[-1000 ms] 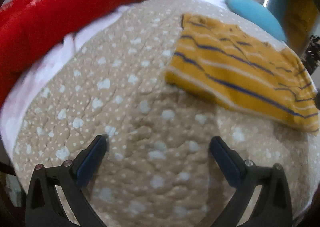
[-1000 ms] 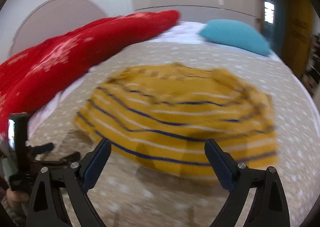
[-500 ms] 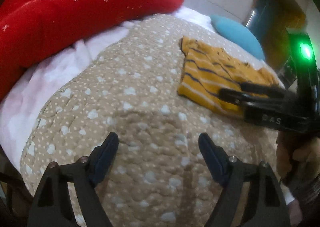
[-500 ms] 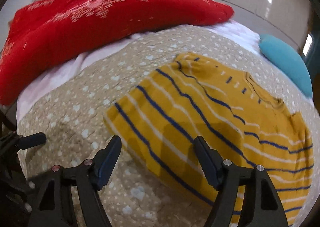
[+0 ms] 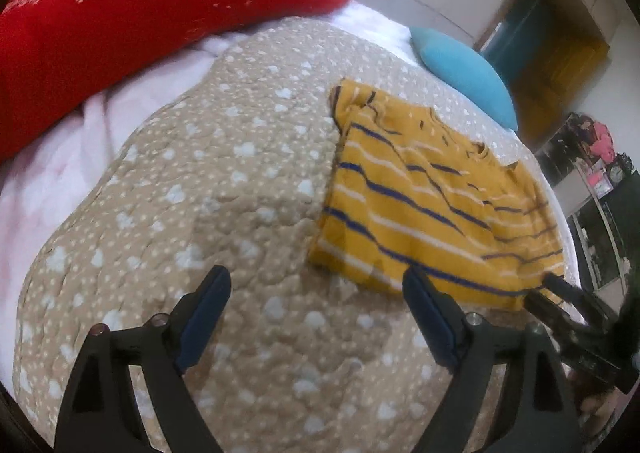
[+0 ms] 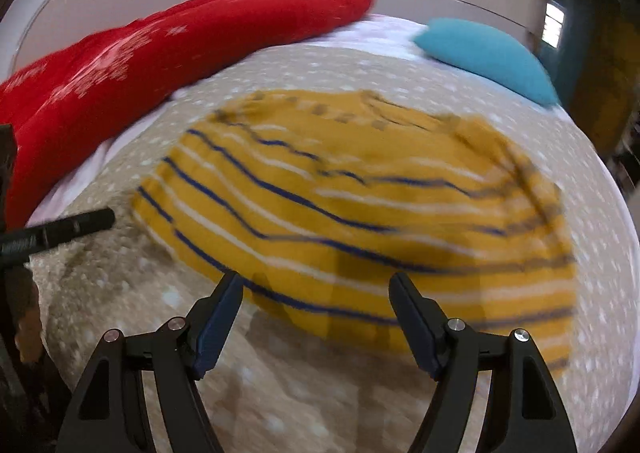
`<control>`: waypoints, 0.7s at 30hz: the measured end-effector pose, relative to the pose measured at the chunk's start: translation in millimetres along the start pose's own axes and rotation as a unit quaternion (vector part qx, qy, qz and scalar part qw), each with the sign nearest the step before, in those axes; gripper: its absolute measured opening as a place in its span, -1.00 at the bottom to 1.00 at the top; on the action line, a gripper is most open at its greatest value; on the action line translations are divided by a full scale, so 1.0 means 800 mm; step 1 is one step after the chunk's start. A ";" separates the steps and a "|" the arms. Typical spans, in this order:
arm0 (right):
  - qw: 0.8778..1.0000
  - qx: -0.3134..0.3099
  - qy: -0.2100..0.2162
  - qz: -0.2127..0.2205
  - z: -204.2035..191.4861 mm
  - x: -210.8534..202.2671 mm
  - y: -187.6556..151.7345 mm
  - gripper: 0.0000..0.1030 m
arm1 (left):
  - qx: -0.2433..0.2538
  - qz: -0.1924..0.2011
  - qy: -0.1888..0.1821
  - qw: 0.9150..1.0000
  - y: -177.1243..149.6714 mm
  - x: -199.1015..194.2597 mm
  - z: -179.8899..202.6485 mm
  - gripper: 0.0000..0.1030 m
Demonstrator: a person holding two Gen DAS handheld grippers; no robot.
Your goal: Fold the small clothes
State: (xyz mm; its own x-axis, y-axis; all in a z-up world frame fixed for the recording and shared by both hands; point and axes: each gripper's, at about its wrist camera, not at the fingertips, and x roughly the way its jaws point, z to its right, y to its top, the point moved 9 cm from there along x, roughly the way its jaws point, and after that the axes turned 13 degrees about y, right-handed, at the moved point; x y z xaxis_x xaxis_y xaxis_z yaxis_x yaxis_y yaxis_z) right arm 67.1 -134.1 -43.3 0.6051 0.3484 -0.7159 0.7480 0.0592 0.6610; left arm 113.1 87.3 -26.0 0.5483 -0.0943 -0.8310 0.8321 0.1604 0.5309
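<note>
The yellow shirt lies flat on the quilt. The left gripper and right gripper both hover spread wide, holding nothing.

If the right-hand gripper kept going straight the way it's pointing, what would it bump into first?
Most likely the near hem of the yellow striped shirt, which lies just ahead of the open right gripper on the dotted bedspread. The picture is blurred, so depth is uncertain.
</note>
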 end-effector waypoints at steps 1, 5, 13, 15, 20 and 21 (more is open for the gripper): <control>1.000 0.009 -0.004 0.002 0.011 -0.008 -0.007 0.55 | 0.003 0.001 0.003 1.000 0.000 0.001 0.001 0.69; 0.998 0.040 -0.041 0.014 0.064 -0.043 -0.036 0.55 | -0.005 -0.010 -0.004 1.000 0.000 0.013 0.003 0.69; 0.999 0.024 -0.008 0.023 0.044 -0.036 -0.020 0.55 | -0.033 -0.029 -0.027 0.999 0.031 0.061 0.025 0.77; 1.000 -0.012 0.012 0.014 0.010 -0.019 -0.014 0.55 | -0.020 -0.039 -0.034 0.998 0.046 0.070 0.035 0.77; 0.992 -0.122 0.006 -0.004 -0.070 0.024 -0.008 0.55 | 0.012 -0.078 -0.071 0.994 0.095 0.099 0.058 0.79; 0.990 -0.144 0.007 -0.007 -0.089 0.037 -0.005 0.55 | 0.017 -0.089 -0.077 0.993 0.103 0.108 0.061 0.79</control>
State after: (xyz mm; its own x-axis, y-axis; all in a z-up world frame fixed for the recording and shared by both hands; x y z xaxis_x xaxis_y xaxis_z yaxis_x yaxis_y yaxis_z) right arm 62.5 -57.5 -51.6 0.5897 0.3593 -0.7233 0.6464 0.3270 0.6894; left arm 233.0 44.1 -45.8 0.3955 -0.2679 -0.8785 0.9182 0.0944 0.3846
